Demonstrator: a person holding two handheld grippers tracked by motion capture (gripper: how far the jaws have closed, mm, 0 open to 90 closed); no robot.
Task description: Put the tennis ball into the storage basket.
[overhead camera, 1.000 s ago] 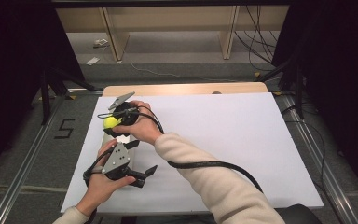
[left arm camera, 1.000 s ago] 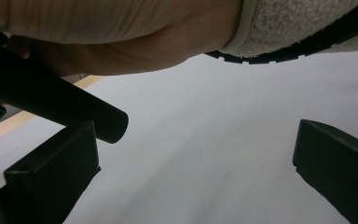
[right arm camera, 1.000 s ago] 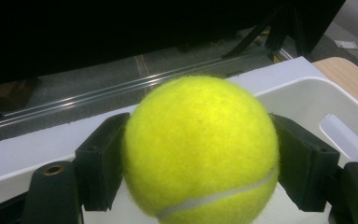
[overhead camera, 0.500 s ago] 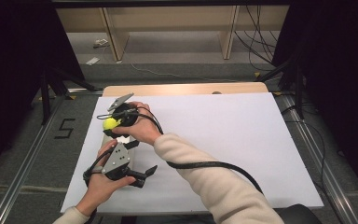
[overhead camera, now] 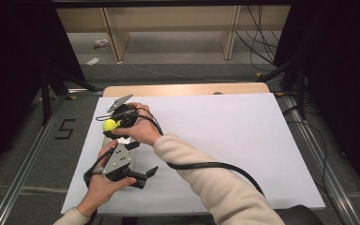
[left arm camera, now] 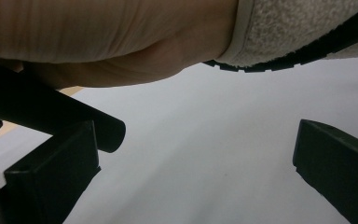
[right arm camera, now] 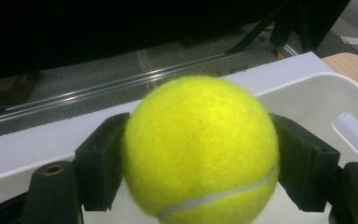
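Note:
A yellow tennis ball (right arm camera: 200,149) is clamped between the two black jaws of my right gripper (right arm camera: 199,156). It hangs just above a white bin (right arm camera: 317,105). In the high view the ball (overhead camera: 108,124) is at the left side of the white table top (overhead camera: 225,140), and the person's right arm reaches across to hold the right gripper (overhead camera: 110,123) there. My left gripper (overhead camera: 146,177) lies nearer the front edge and points right. Its jaws stand wide apart over bare white surface in the left gripper view, left gripper (left arm camera: 196,154), with nothing between them.
The person's right forearm and sleeve (left arm camera: 303,28) pass close over the left gripper, with a black cable (overhead camera: 206,166) trailing across the table. A strip of wood (overhead camera: 183,89) runs along the table's far edge. Dark floor and metal rails (overhead camera: 18,178) lie off the left edge.

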